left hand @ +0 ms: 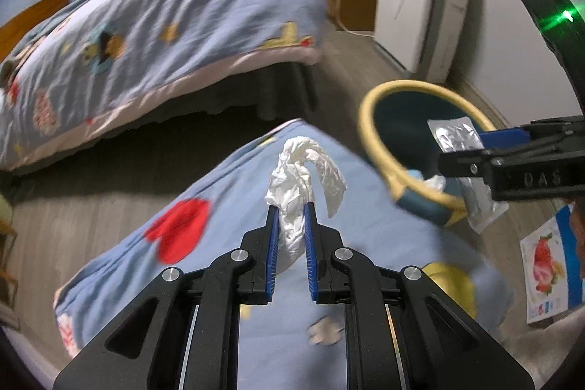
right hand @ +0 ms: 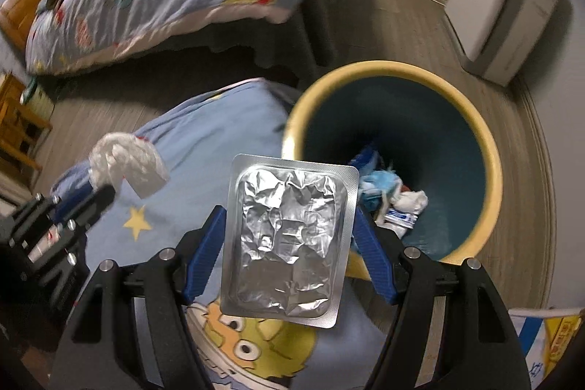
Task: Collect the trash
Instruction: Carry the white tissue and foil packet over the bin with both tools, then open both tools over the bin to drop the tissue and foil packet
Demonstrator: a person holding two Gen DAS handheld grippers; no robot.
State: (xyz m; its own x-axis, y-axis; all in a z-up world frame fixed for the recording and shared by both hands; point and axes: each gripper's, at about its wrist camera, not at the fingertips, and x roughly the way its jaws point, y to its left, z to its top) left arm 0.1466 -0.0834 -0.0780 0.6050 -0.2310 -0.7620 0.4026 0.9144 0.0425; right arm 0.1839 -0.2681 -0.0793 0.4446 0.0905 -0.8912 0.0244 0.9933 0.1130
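Observation:
My left gripper (left hand: 291, 207) is shut on a crumpled white tissue (left hand: 299, 178) and holds it above the blue quilt, left of the bin. The tissue also shows in the right wrist view (right hand: 126, 159). My right gripper (right hand: 289, 218) holds a silver foil blister pack (right hand: 287, 240) between its blue fingers, at the near rim of the bin. The pack also shows in the left wrist view (left hand: 455, 134). The round bin (right hand: 486, 148) has a yellow rim and dark teal inside, with several pieces of trash (right hand: 395, 200) at its bottom.
A blue cartoon quilt (left hand: 204, 207) lies under both grippers. A second bed with the same quilt (left hand: 164, 24) stands across a strip of wood floor. A white appliance (left hand: 420, 13) stands by the far wall. A strawberry-print box (left hand: 544, 265) sits at the right.

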